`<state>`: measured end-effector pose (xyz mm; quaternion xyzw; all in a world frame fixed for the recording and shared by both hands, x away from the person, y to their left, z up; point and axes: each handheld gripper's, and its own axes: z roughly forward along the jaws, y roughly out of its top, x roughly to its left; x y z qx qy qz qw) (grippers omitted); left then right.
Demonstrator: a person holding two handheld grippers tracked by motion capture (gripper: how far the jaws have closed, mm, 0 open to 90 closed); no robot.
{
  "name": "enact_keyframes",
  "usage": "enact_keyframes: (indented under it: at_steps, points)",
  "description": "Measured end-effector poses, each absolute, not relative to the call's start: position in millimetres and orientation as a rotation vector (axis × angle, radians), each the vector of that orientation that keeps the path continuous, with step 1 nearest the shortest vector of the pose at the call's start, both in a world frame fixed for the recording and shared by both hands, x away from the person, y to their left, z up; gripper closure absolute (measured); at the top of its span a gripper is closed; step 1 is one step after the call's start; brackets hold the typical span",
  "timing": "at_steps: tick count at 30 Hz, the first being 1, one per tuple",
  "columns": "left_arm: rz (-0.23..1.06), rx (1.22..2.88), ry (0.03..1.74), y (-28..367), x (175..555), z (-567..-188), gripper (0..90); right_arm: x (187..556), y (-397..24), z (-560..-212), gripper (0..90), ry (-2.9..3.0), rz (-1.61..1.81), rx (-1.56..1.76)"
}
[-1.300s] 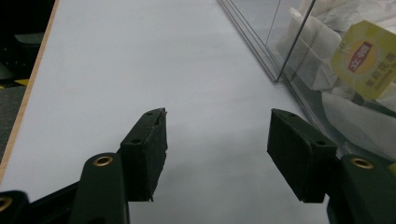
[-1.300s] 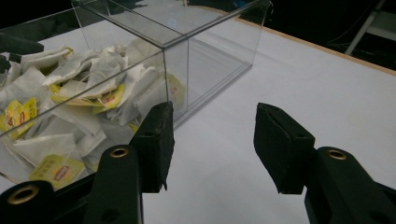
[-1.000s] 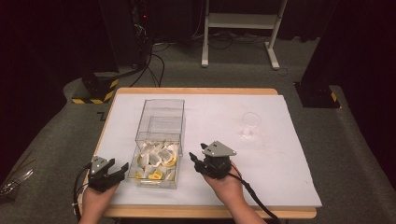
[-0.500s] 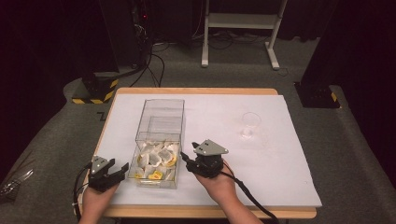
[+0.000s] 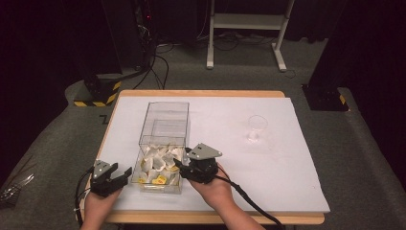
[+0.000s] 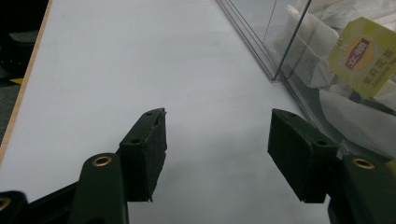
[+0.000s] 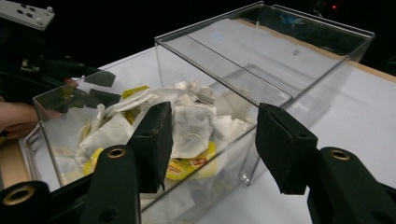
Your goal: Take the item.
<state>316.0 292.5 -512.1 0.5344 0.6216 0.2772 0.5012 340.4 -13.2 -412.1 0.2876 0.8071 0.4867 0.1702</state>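
- We see a clear plastic box (image 5: 163, 143) near the front of the white surface (image 5: 287, 158), split into 2 compartments; the near one holds a heap of tea bags (image 5: 158, 165), the far one looks empty
- Our right hand-held gripper (image 5: 178, 165) hovers at the box's near right rim, jaws wide apart and holding nothing
- Our left hand-held gripper (image 5: 125, 173) sits just left of the box, low over the surface, jaws also spread and empty
- A clear glass (image 5: 257, 128) stands well apart to the right
- We judge the tea bags light, soft and easily torn; pinching 1 by its paper body or yellow tag (image 6: 363, 55) seems safest
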Motion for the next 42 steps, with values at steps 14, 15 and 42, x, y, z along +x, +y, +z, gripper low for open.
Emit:
enact_keyframes:
  at_steps: [14, 15, 42]
  points:
    - [0.66, 1.291, 1.499, 293, 316, -512, 37.5, 338, 27, -410, 47.5, 2.39, 1.347, 0.734]
    - [0.659, 1.291, 1.499, 293, 316, -512, 37.5, 339, 30, -410, 47.5, 2.398, 1.337, 0.733]
    - [0.644, 1.307, 1.484, 295, 314, -511, 37.4, 354, 65, -431, 51.1, 2.535, 1.117, 0.766]
